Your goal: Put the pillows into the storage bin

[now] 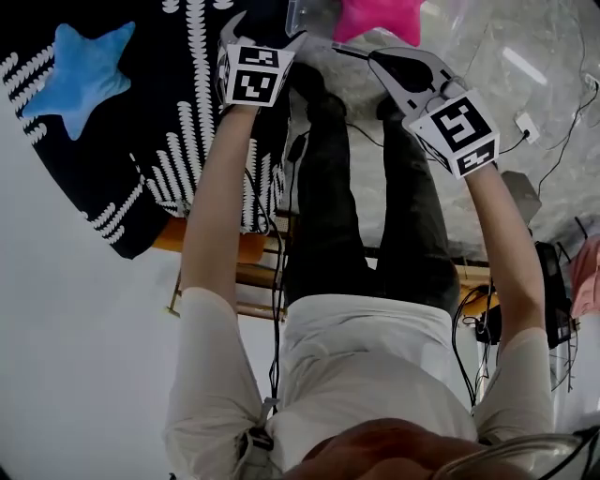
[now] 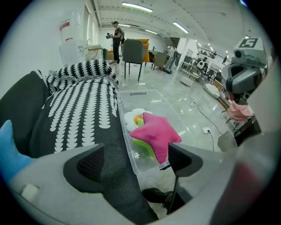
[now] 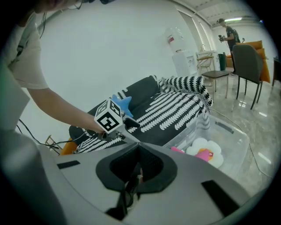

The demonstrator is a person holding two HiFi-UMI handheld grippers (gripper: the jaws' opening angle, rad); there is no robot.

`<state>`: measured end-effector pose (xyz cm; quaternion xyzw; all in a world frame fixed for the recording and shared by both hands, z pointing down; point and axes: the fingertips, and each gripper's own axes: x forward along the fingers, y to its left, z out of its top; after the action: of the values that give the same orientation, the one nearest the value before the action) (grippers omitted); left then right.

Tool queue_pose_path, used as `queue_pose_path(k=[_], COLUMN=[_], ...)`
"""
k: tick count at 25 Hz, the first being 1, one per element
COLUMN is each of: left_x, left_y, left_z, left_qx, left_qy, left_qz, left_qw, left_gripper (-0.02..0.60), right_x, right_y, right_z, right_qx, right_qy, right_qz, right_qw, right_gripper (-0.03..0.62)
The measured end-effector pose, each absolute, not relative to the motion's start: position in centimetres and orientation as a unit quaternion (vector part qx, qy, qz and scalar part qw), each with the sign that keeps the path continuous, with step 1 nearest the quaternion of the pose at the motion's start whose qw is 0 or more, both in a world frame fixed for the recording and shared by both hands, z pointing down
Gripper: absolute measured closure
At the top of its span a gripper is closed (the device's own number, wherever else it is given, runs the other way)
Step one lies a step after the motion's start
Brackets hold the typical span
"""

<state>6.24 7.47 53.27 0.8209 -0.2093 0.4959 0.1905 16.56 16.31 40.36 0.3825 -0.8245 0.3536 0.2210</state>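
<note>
A pink star pillow lies on top of a white flower pillow and a green one inside the clear storage bin. The head view shows the pink star at the top edge. A blue star pillow rests on the black-and-white patterned sofa cover. My left gripper is open and empty, over the cover's edge beside the bin. My right gripper is shut with nothing between its pads and hangs just short of the bin.
The person's legs and black shoes stand on the glossy floor next to the bin. Cables run across the floor at right. Chairs and another person are far behind. A white wall fills the left.
</note>
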Motion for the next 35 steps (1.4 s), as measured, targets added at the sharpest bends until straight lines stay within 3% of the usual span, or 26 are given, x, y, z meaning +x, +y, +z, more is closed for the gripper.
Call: queue_pose_path(k=[19, 35], left_x=[-13.3, -30.4], left_y=[1.9, -5.4], left_z=[52.8, 46.0], left_qx=[0.782, 0.739], left_qy=[-0.305, -0.428], left_qz=[0.497, 0.472], left_qw=[0.222, 0.221], left_gripper=[0.144, 0.144], right_x=[2.3, -9.1], right_y=[9.9, 3.7], right_z=[40.1, 36.4], right_qx=[0.297, 0.220], right_qy=[-0.862, -0.894], right_qz=[0.323, 0.277], right_qw=[0.255, 0.274], right_gripper=[0.594, 0.594])
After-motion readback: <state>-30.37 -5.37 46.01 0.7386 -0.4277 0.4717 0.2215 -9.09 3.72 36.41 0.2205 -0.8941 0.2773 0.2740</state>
